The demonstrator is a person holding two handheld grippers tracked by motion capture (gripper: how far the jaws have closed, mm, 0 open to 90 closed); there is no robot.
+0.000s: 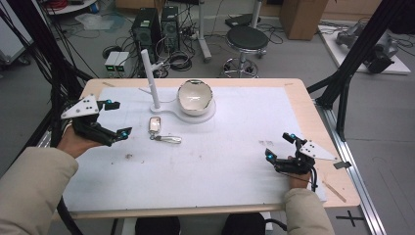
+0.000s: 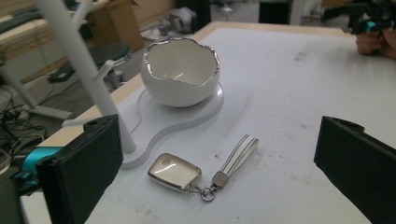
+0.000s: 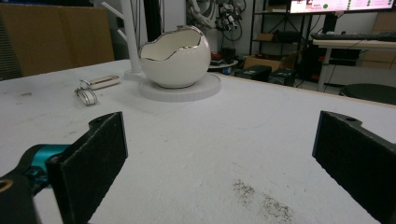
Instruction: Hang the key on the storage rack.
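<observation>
- Nearest the camera in the left gripper view, we find the left gripper (image 2: 212, 154) with its fingers (image 2: 84, 172) wide apart and holding nothing; between and just ahead of them on the worktop (image 2: 299, 84) lies the key fob (image 2: 174, 171).
- We note the fob's strap (image 2: 239, 153) joined by a small ring, running away from the fob toward the gripper view's right. In the high view, fob and strap together (image 1: 161, 131) lie just beyond the left gripper (image 1: 117, 119), toward the middle of the worktop.
- We judge the left hand the nearer by far; the right gripper (image 1: 280, 145) sits well apart at the worktop's right edge, its fingers (image 3: 91, 154) likewise apart and empty.
- Behind the fob stands a white stand (image 1: 183, 115) carrying an egg-shaped bowl (image 1: 194, 97) and a branched post (image 1: 149, 78), the fob just beside its base.
- The worktop cover is white, flat and scuffed, with dark specks (image 3: 261, 198).
- The room beyond holds a stool (image 1: 247, 39), computer towers (image 1: 147, 29) and loose cables.
</observation>
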